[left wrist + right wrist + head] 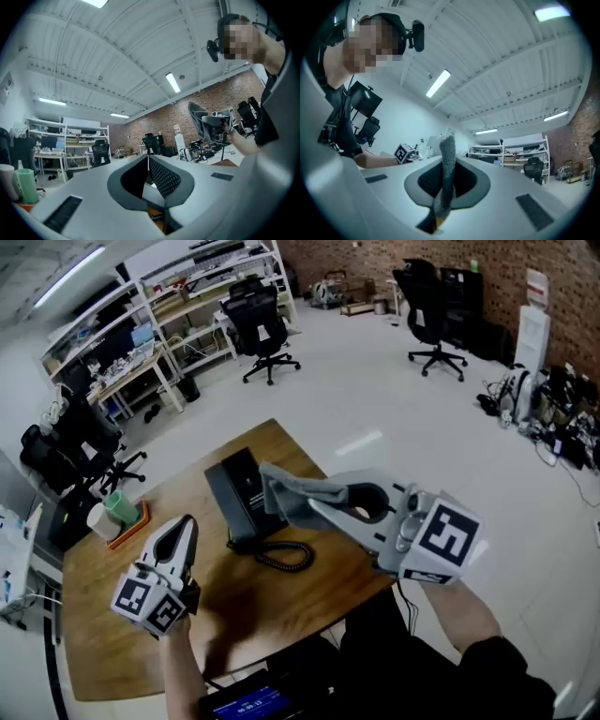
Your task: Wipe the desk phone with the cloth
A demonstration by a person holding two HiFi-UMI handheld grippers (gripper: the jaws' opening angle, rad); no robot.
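Right gripper [319,505] is hovering over the middle of the wooden tabletop [309,601], and its two fingers [480,185] are clamping one grey cloth [298,491]. In the right gripper view that cloth [446,173] is standing up as a narrow strip, pinched between them. From the head view, the cloth is draping out past the fingertips and overlapping the right edge of the single black desk phone [239,498]. It is impossible to tell whether fabric is actually touching the phone.

The phone is lying flat near the tabletop's far edge, and its one black coiled cord [284,557] is curling on the wood just in front of it.

Left gripper [190,521] is sitting lower and to the left, near the phone but apart from it. Its two fingers [161,178] are meeting at the tips with nothing between them, and the hand below it is gripping the handle.

Over at the left end, two cups are standing side by side on one orange tray [131,524]: a green cup [120,506] and a white cup [101,520].

Beyond the tabletop, two black office chairs [260,326] are standing out on the open white floor.
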